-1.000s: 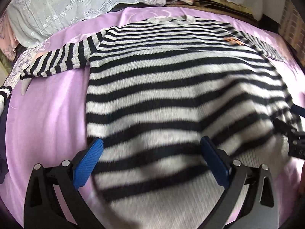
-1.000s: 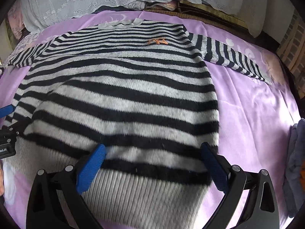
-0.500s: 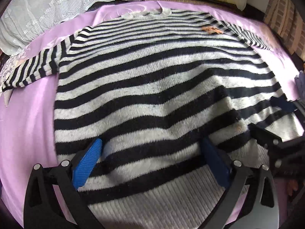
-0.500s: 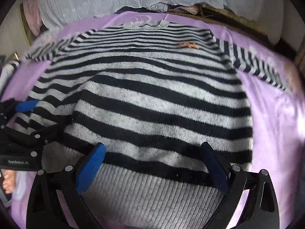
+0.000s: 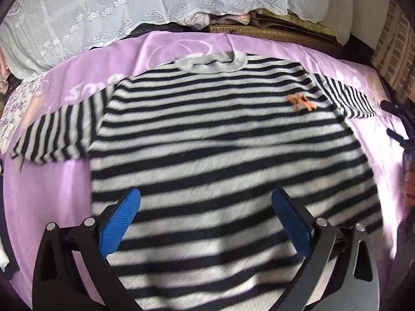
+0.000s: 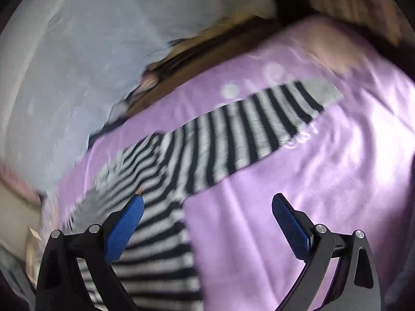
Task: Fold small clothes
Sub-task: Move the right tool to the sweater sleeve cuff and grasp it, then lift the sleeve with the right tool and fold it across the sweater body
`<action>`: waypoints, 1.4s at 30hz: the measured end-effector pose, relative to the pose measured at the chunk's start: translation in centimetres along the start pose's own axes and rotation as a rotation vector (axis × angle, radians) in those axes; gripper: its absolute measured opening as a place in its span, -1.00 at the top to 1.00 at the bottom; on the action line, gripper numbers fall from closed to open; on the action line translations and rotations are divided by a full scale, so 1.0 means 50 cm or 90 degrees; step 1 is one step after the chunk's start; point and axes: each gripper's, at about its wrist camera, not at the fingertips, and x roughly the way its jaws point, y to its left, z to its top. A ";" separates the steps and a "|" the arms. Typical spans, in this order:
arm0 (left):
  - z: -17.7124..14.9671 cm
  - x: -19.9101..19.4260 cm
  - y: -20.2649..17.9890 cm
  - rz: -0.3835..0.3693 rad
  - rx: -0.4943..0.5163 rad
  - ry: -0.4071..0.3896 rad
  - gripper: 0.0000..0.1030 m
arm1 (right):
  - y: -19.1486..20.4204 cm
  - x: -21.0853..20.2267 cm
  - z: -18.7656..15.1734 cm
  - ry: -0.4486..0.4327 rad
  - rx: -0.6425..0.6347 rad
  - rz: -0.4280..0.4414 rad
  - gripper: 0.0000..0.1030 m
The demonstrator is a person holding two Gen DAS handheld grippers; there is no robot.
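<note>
Our left view shows the whole striped sweater (image 5: 223, 155) flat on the purple bedspread (image 5: 52, 194), collar away; our right view shows one sleeve (image 6: 249, 134) stretched sideways. Both tongs (image 5: 206, 207) (image 6: 207, 211) gape wide, empty.

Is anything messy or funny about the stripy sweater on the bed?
Nothing stands out. The striped sweater lies flat and spread on the purple blanket, both sleeves out to the sides, no tears seen. Both tongs, left and right, are open and empty. The right view is blurry.
</note>
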 end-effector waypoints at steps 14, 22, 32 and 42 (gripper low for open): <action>0.020 0.153 -0.107 0.003 0.009 0.032 -0.92 | -0.189 0.140 0.073 -0.072 0.383 0.056 -0.42; 0.017 0.153 -0.112 0.009 0.014 0.011 -0.92 | -0.234 0.186 0.079 -0.155 0.399 0.019 0.91; 0.026 0.131 -0.077 -0.029 -0.002 0.028 -0.92 | -0.193 0.166 0.096 -0.141 0.320 0.116 0.77; 0.057 0.100 0.183 0.169 -0.083 0.005 -0.92 | -0.043 0.087 0.102 -0.149 0.158 0.149 0.77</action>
